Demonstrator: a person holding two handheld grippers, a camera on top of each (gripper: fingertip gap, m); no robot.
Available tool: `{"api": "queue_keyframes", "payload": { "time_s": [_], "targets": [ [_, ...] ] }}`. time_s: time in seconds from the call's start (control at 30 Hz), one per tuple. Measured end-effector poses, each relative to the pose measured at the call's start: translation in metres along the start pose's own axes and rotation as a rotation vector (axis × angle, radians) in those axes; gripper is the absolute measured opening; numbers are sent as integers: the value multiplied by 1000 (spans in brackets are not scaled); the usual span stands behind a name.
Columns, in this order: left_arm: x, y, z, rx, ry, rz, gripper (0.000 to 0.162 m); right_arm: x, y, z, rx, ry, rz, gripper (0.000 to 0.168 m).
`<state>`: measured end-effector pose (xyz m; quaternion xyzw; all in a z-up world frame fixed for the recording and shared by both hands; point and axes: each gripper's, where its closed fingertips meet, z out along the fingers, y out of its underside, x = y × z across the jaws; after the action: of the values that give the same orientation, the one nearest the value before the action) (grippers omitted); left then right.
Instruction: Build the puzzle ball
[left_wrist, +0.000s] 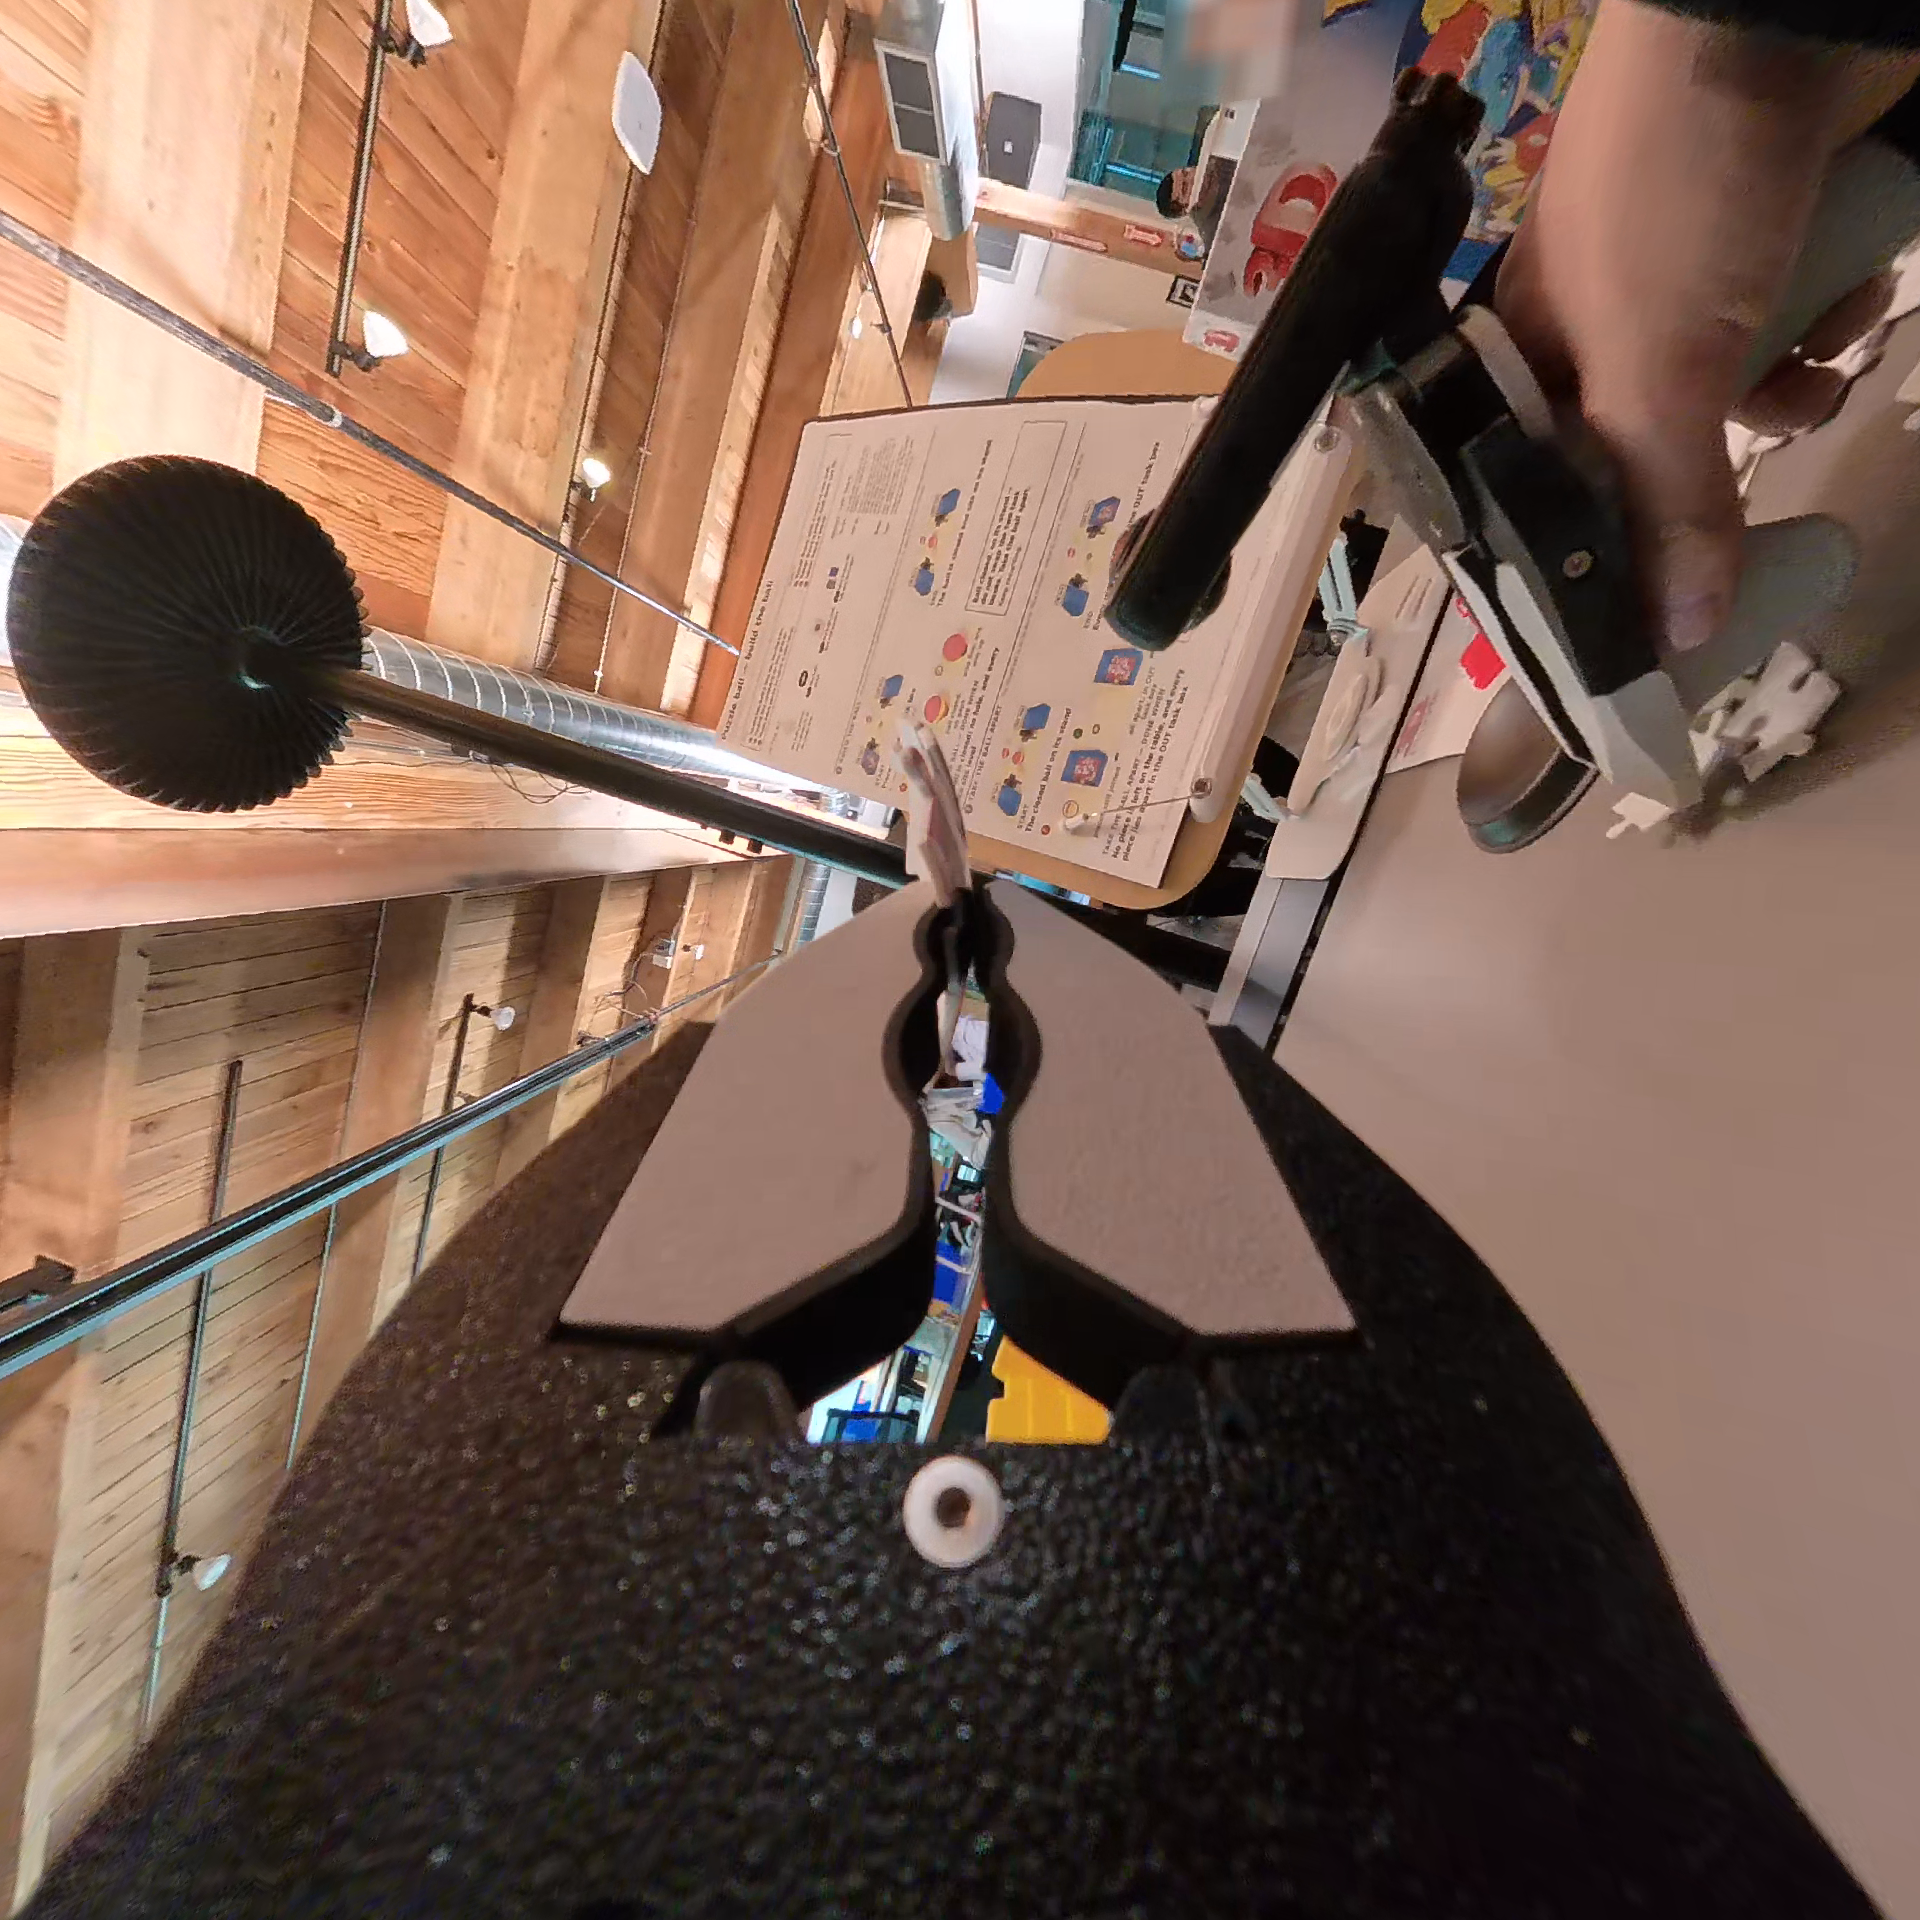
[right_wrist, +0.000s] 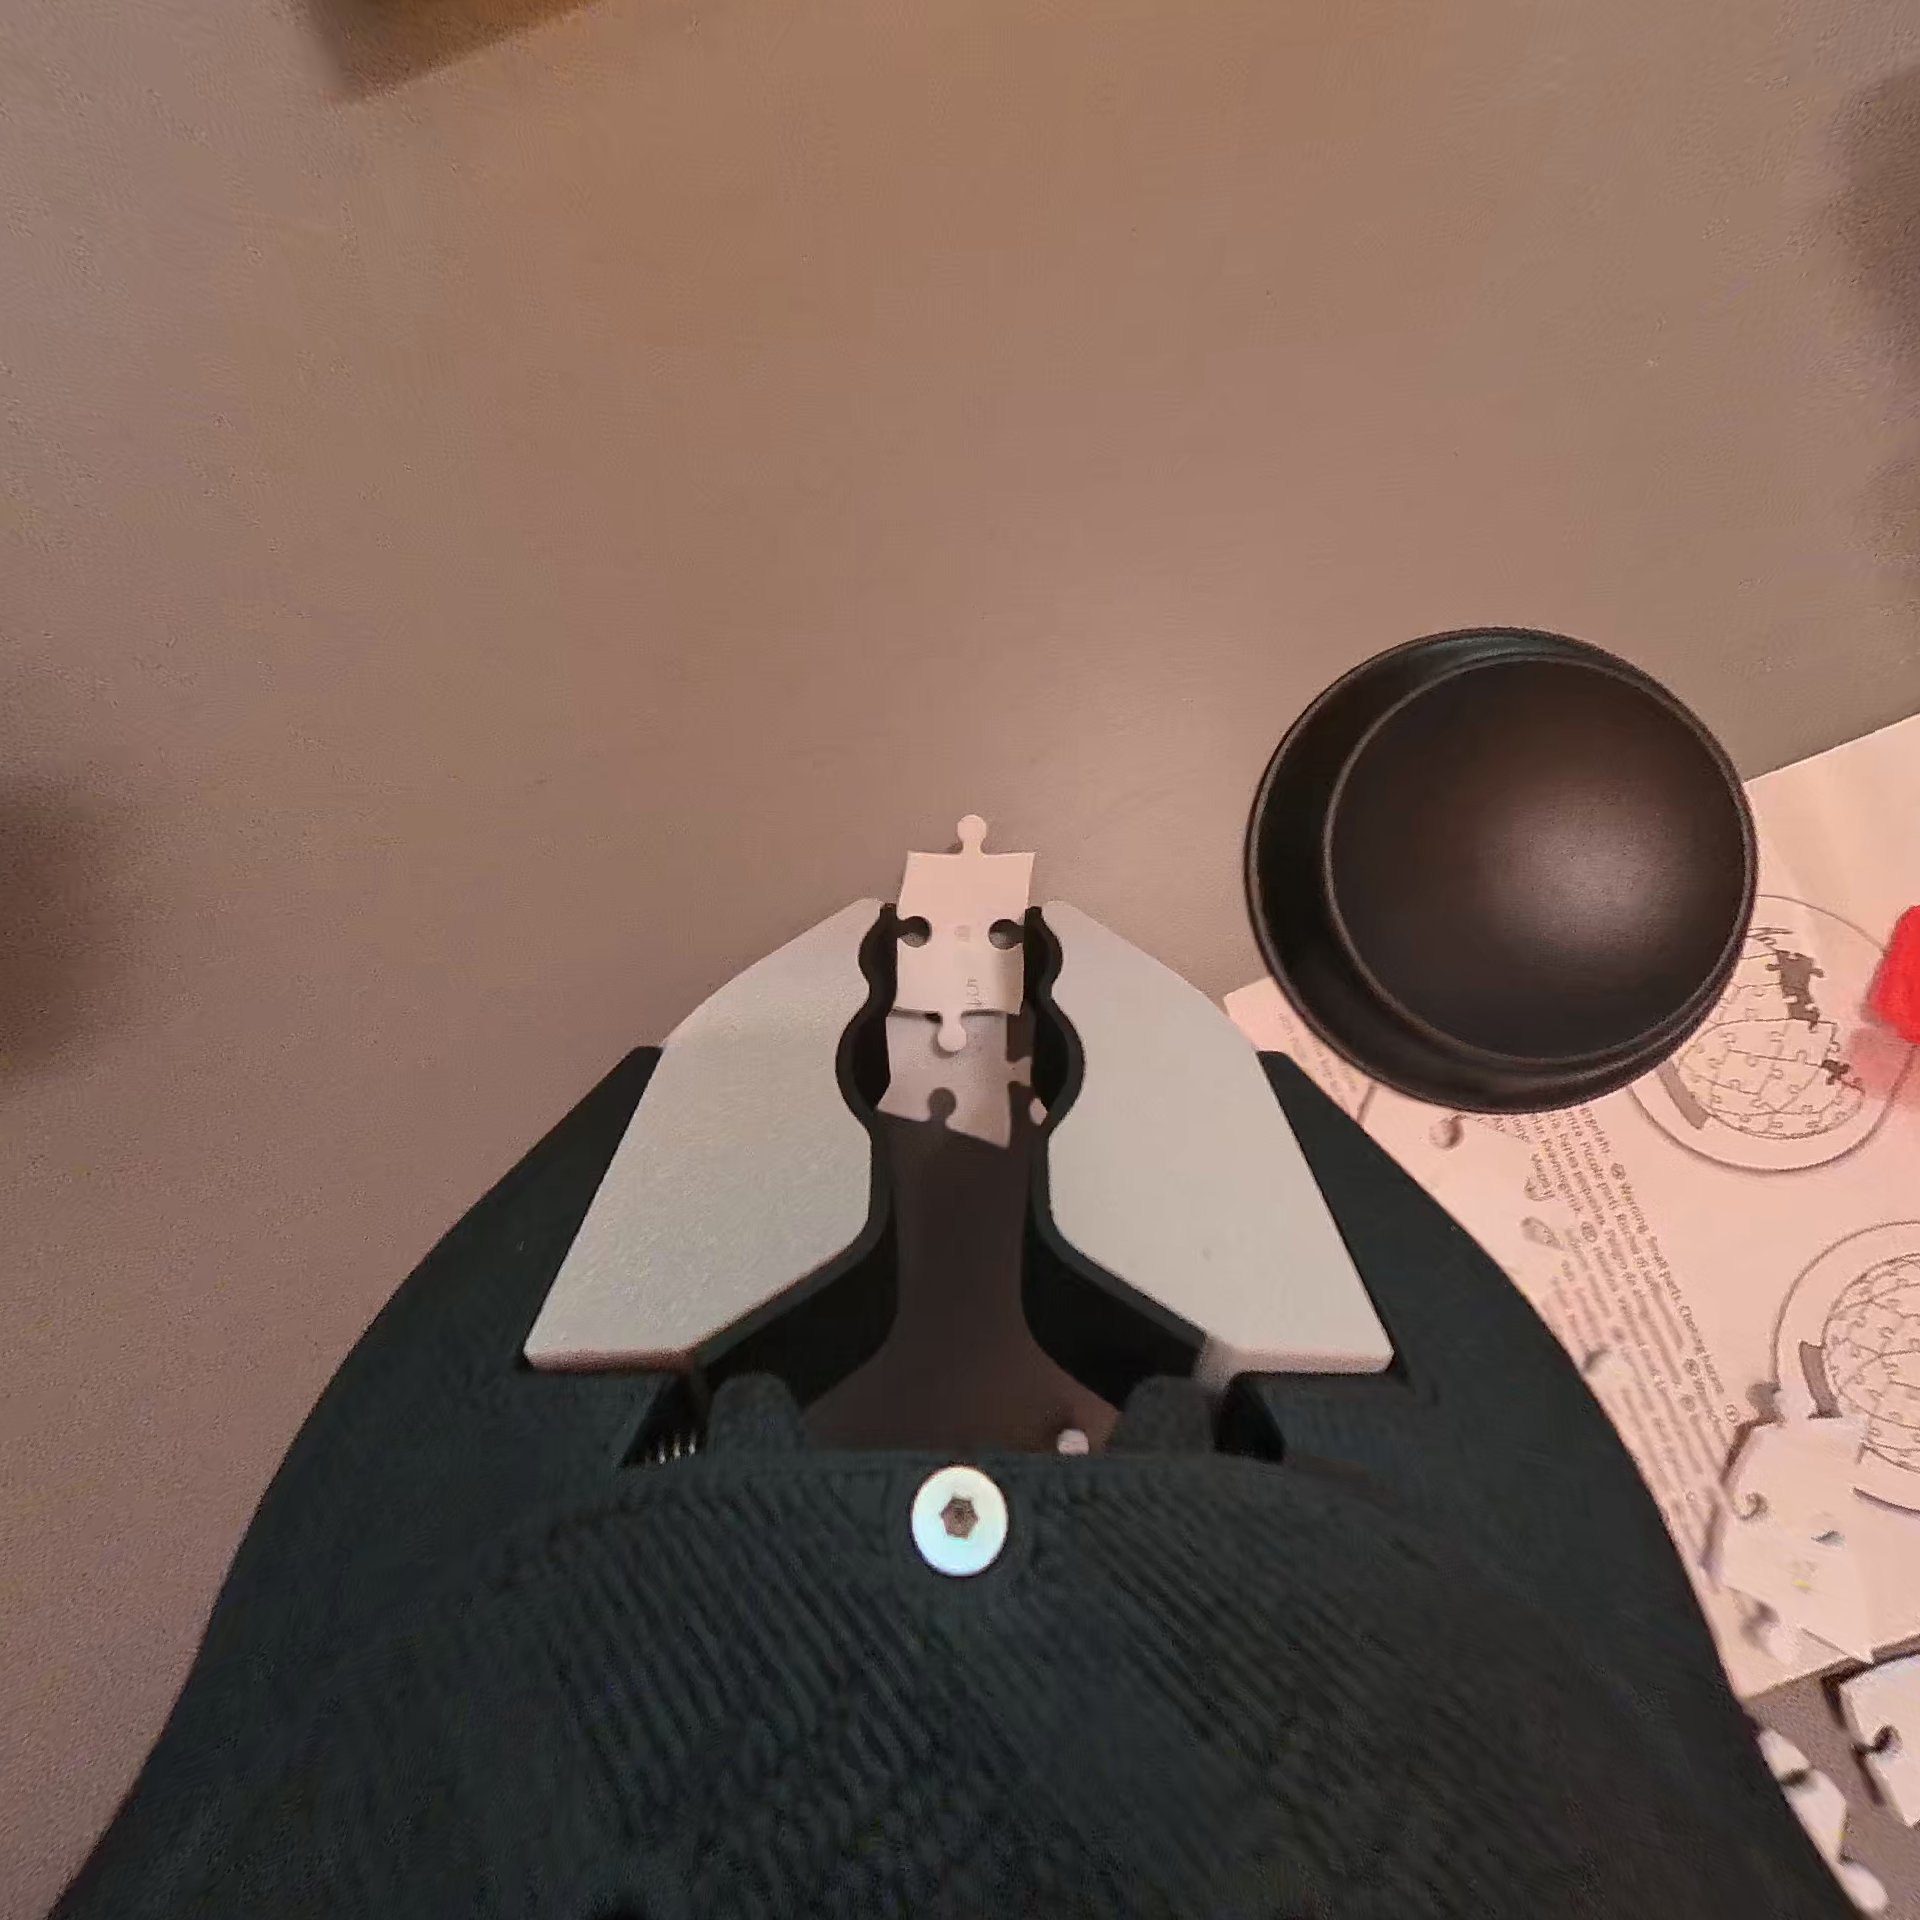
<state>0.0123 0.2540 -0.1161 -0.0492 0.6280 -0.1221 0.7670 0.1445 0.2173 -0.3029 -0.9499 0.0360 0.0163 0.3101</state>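
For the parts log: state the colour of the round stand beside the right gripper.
Black, plain and matte: the round stand, clearest in the right wrist view.

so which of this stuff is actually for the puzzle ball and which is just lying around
For the job:
- white puzzle piece in the right gripper
- puzzle piece in the left gripper
- black round stand
- instruction leaflet
- loose pieces on it

Just lying about:
- red thing, partly out of frame
- clipboard sheet
- black fan-shaped disc on a pole

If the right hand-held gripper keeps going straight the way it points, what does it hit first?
Probably the bare beige tabletop. The right hand-held gripper, shut on a white puzzle piece, points at it; the black round stand sits off-line.
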Motion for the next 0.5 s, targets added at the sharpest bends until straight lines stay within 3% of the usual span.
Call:
{"api": "queue_keyframes", "payload": {
  "time_s": [0.13,0.27,0.5],
  "targets": [
    [-1,-1,1,-6,-23,21,2,-7,0,-2,17,-4,-8,23],
    [0,2,1,-30,-20,49,2,-19,-17,-12,148,-90,48,23],
    [10,18,5,-103,6,88,2,-61,-57,-54,498,-471,298,23]
  ]
}}
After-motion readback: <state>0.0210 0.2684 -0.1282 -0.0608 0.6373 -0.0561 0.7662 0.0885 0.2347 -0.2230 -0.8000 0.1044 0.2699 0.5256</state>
